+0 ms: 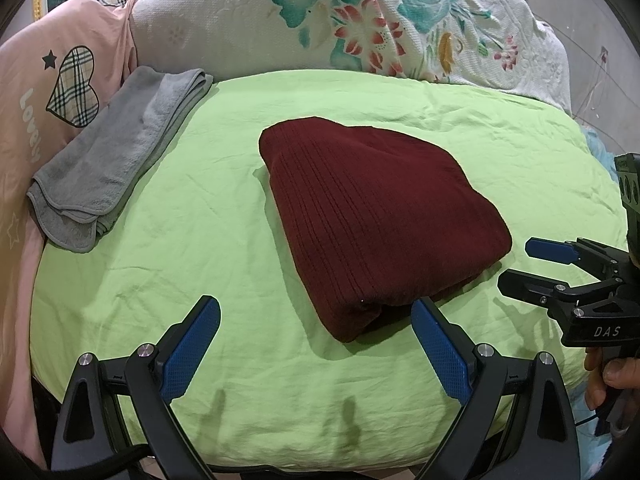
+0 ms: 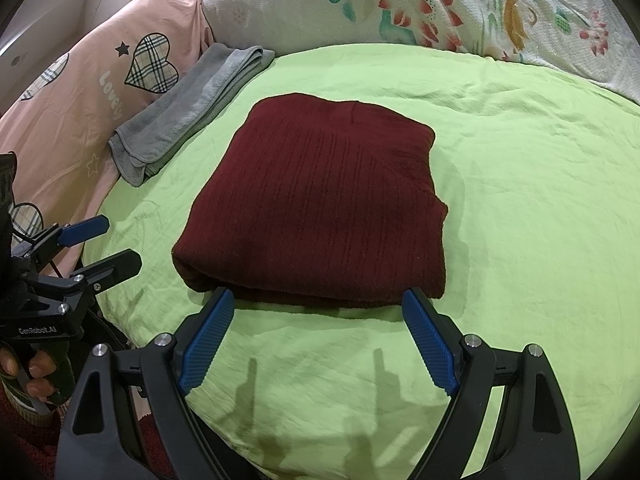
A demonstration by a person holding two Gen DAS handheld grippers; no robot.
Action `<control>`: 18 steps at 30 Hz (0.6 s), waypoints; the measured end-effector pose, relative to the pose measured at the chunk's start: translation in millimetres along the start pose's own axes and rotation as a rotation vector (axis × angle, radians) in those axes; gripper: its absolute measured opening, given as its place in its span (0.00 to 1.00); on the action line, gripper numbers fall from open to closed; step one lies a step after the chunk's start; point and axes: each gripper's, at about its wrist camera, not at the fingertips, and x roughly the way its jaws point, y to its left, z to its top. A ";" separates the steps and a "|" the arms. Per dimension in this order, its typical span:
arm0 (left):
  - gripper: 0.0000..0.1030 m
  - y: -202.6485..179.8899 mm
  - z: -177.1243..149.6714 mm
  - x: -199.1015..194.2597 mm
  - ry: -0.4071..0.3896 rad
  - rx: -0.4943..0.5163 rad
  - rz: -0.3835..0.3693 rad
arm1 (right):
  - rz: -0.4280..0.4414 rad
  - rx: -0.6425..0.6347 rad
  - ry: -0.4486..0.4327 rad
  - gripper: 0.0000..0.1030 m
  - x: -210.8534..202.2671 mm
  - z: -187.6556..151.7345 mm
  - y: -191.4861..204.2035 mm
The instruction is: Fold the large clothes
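I am holding the left gripper (image 1: 316, 312) with its jaws standing wide, and nothing is lying between its blue pads (image 1: 190, 350); one tip is sitting just beside the near corner of the sweater (image 1: 372, 216), though I cannot tell whether it is touching the knit. I am holding the right gripper (image 2: 318, 304) just as wide, its two tips resting right at the sweater's near folded edge, one near each end of that edge, and it is gripping nothing. Each gripper is showing at the edge of the other's view, with a hand (image 2: 28, 372) wrapped around the handle of the left one. The sweater, dark red and ribbed, is lying folded into a thick flat bundle in the middle of the green sheet (image 1: 200, 216), closer to the bed's near edge than to its head. Counting what is lying here: one red sweater, one gray towel (image 1: 116, 152) folded and resting along the left edge of the sheet, one pink quilt (image 1: 52, 80) with plaid hearts bunched along the bed's left side, one white flowered blanket (image 1: 360, 20) piled across the head of the bed, and two grippers.
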 end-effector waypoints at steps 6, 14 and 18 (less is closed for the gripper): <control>0.94 0.0 0.6 0.3 0.000 0.001 0.000 | 0.003 -0.002 -0.003 0.84 0.1 4.6 0.0; 0.94 0.4 1.8 0.9 -0.001 0.002 -0.002 | 0.007 0.005 -0.016 0.84 -1.3 7.7 -0.8; 0.94 1.4 3.3 1.4 -0.002 0.002 -0.004 | 0.007 0.004 -0.018 0.84 -1.8 8.7 -1.1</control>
